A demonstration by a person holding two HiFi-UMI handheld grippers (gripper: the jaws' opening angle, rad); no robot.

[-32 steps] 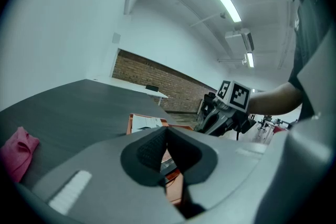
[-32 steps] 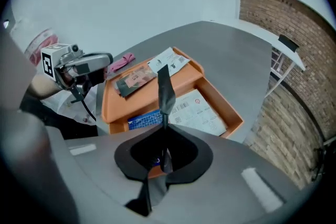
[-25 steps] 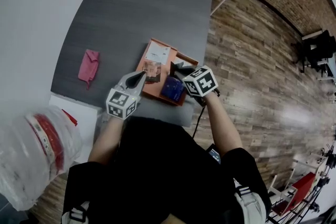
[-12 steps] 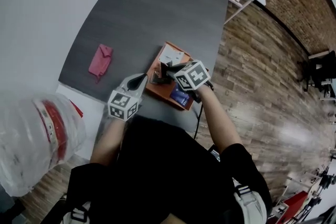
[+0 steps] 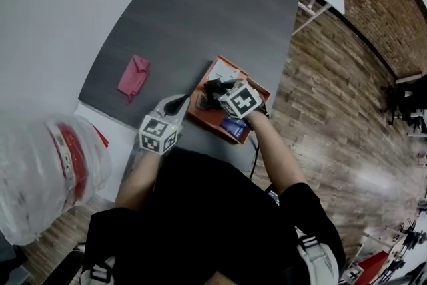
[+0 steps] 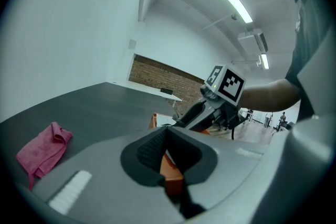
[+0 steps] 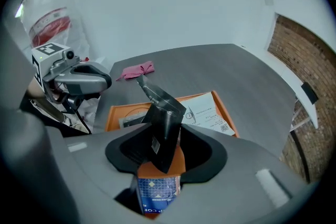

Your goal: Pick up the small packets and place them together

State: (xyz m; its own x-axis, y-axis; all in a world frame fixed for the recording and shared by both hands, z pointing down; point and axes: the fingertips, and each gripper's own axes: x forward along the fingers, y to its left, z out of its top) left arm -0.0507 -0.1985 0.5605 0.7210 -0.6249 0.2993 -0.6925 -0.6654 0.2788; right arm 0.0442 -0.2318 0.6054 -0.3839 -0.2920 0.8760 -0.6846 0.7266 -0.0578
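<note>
An orange tray (image 5: 198, 111) lies at the near edge of the dark grey table. My right gripper (image 5: 212, 87) points steeply down over its middle. A black packet (image 7: 163, 122) stands upright between its jaws; they have just been opening and the pads no longer press on it. Below it a blue packet (image 7: 154, 192) lies in the tray, and a white printed packet (image 7: 208, 113) lies flat at the tray's far end. Beside the tray's left end my left gripper (image 5: 181, 99) rests with its tips together and nothing in them.
A pink cloth (image 5: 134, 75) lies on the table to the left of the tray. A clear plastic bag with red print (image 5: 41, 173) bulges at the lower left over a white surface. The table edge and a wooden floor (image 5: 333, 110) run along the right.
My right gripper has carried the black packet leftward from the tray's right part to its middle, toward the left gripper. The left gripper has hardly moved.
</note>
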